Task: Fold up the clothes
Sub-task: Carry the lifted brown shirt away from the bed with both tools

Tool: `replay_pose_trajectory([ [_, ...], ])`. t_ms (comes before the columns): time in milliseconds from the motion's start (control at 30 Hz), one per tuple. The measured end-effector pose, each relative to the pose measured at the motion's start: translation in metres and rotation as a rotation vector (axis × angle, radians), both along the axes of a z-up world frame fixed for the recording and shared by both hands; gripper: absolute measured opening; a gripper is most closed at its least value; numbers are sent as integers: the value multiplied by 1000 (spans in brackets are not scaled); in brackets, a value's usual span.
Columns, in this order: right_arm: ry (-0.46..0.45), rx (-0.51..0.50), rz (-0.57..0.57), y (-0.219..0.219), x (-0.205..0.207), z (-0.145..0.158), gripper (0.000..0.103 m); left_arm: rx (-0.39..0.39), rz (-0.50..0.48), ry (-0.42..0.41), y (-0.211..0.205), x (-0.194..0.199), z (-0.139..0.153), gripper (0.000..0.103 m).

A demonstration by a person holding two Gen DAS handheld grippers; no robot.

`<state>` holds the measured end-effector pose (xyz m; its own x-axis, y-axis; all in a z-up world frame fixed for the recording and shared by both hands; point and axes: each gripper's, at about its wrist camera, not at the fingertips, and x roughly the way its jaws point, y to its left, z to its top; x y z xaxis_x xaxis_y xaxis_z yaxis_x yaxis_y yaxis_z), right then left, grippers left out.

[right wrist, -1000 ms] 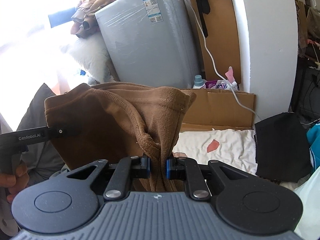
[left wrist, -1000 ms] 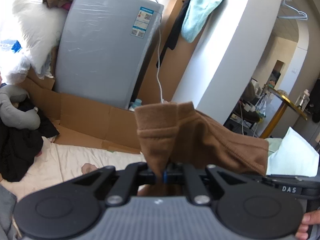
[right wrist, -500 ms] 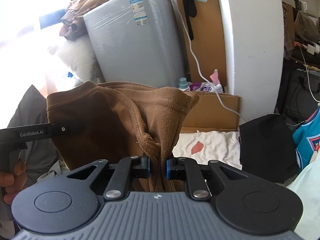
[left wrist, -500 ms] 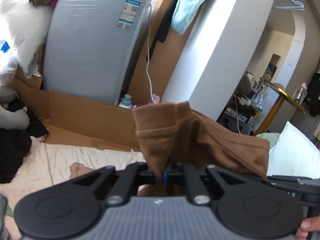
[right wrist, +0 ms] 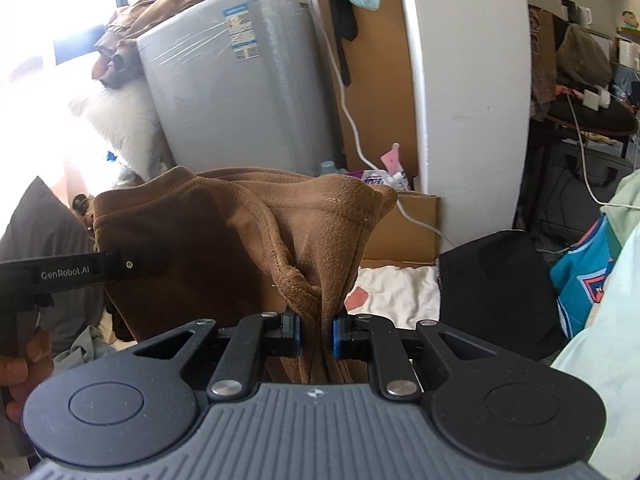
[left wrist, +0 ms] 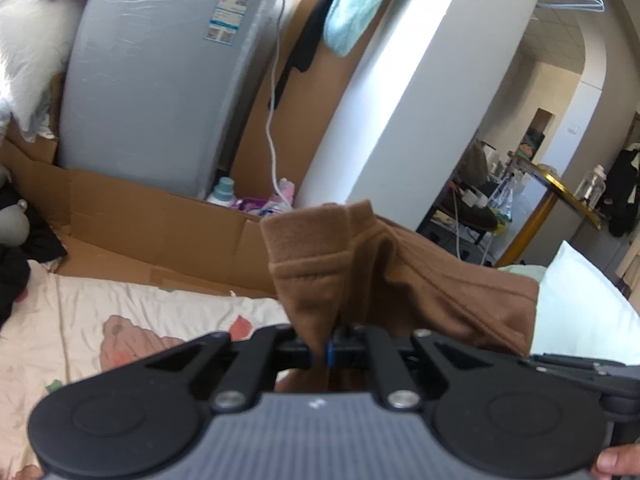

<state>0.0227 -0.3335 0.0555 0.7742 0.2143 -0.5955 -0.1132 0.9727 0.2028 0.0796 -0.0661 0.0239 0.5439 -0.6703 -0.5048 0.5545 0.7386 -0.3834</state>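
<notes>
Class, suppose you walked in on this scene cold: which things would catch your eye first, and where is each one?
First, the brown garment held up in mid-air, pinched at one end by the right gripper and at the other by the left gripper. Behind it stands a tall grey washing machine wrapped in plastic film, with clothes heaped on top. Below lies a pale printed bedsheet.

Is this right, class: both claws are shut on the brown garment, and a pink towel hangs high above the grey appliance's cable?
Not quite. The towel is pale teal, not pink, as the left wrist view shows. The rest holds: the left claw and the right claw are both shut on the brown garment, held up between them.
</notes>
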Motion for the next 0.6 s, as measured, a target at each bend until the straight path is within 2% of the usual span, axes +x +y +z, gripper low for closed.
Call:
replay_pose_trajectory([
  [600, 38, 2, -67, -64, 6, -16, 13, 2, -118, 25, -60, 3, -15, 6],
])
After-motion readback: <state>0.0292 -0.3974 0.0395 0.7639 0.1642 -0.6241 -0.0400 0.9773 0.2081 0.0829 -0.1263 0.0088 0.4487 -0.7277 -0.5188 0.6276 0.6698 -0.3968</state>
